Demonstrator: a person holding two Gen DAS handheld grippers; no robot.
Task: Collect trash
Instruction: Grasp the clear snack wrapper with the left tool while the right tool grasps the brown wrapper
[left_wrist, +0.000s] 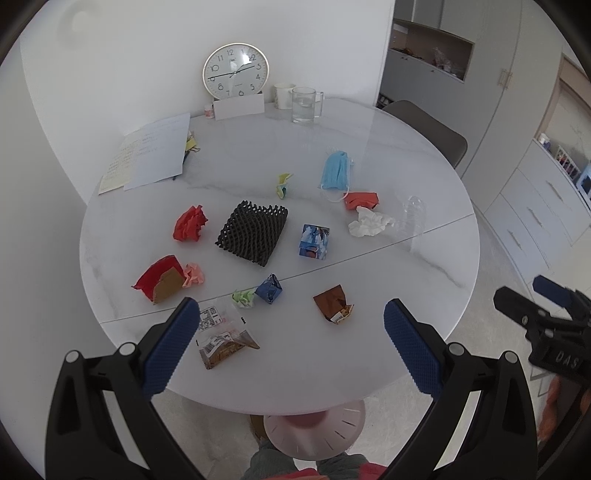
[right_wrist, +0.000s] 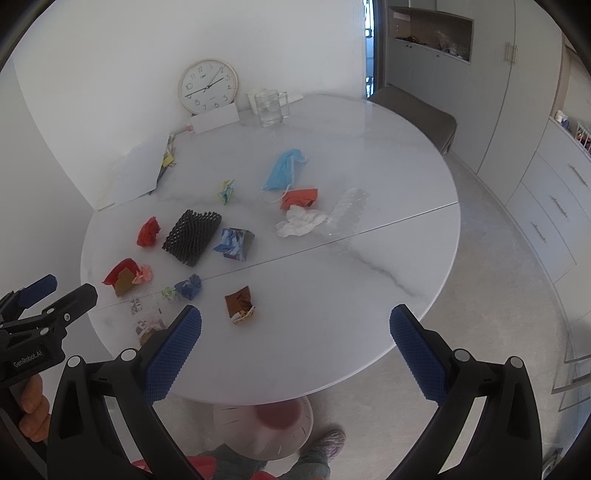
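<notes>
Your round white bench (left_wrist: 424, 258) carried the scattered trash: a black foam net (left_wrist: 255, 230), a blue face mask (left_wrist: 335, 170), a brown snack wrapper (left_wrist: 334, 303). Your left tongs (left_wrist: 291, 343) and right tongs (right_wrist: 295, 349) hung agape, empty, above its near edge. The left tool read "GenRobot.AI".

- The left hand-held gripper (left_wrist: 291, 345) fills the lower part of the left wrist view, its two blue ribbed fingers (left_wrist: 171, 349) spread wide apart with nothing between them.
- The right hand-held gripper (right_wrist: 295, 350) sits low in the right wrist view, jaws likewise wide apart and holding nothing.
- Each gripper shows at the edge of the other's view: the right one at lower right, the left one at lower left.
- A hand (right_wrist: 31, 413) grips the left gripper's handle at the lower left edge.
</notes>
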